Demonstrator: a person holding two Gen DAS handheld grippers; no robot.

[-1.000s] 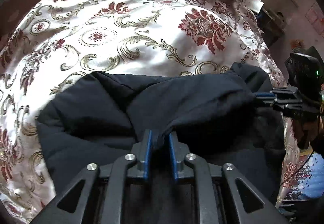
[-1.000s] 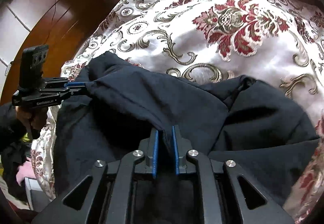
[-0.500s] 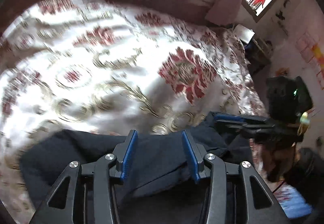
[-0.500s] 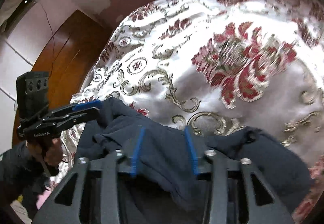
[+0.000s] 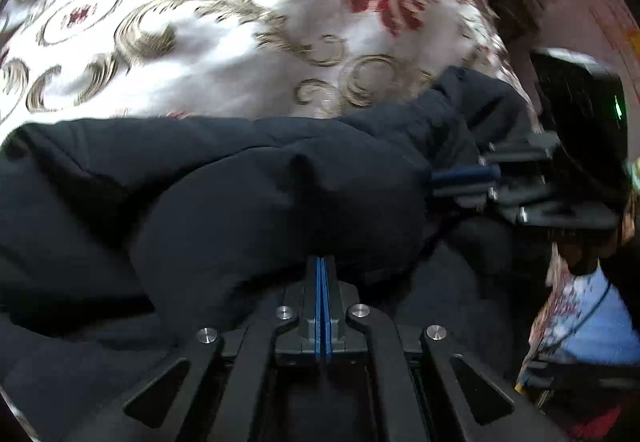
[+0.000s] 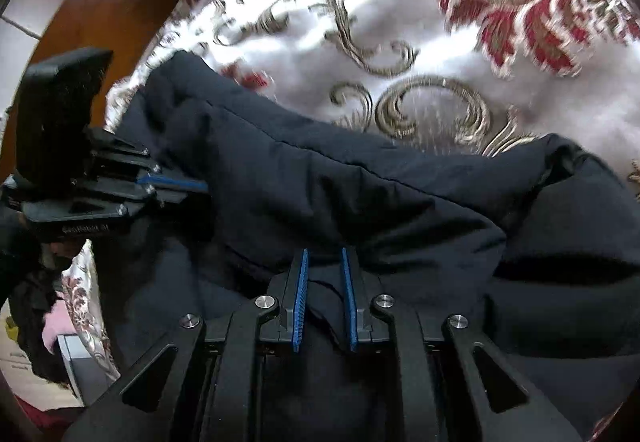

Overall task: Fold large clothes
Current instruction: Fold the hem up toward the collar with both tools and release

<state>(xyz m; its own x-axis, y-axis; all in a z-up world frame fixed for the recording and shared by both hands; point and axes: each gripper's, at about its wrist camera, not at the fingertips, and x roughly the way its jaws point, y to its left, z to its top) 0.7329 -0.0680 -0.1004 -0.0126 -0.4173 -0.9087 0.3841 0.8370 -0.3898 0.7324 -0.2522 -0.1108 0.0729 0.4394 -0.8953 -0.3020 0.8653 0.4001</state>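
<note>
A large dark navy padded garment [image 5: 248, 202] lies bunched on a bed; it also shows in the right wrist view [image 6: 360, 194]. My left gripper [image 5: 322, 266] has its blue pads pressed together at the garment's near edge, shut on the fabric. It shows from the side in the right wrist view [image 6: 192, 185]. My right gripper [image 6: 323, 262] has its pads a little apart with a fold of the garment between them, shut on it. It shows in the left wrist view [image 5: 448, 180] biting into the garment's right end.
The bed has a white satin cover [image 5: 208, 42] with red flowers and gold scrolls; it also shows in the right wrist view [image 6: 400, 42]. A brown wooden headboard [image 6: 104, 2] stands at the left. Clutter lies on the floor beside the bed [image 5: 592, 326].
Both grippers stood open over the garment half a second ago. Both have dropped lower and closed on its near edge. The garment lies in a thicker fold.
</note>
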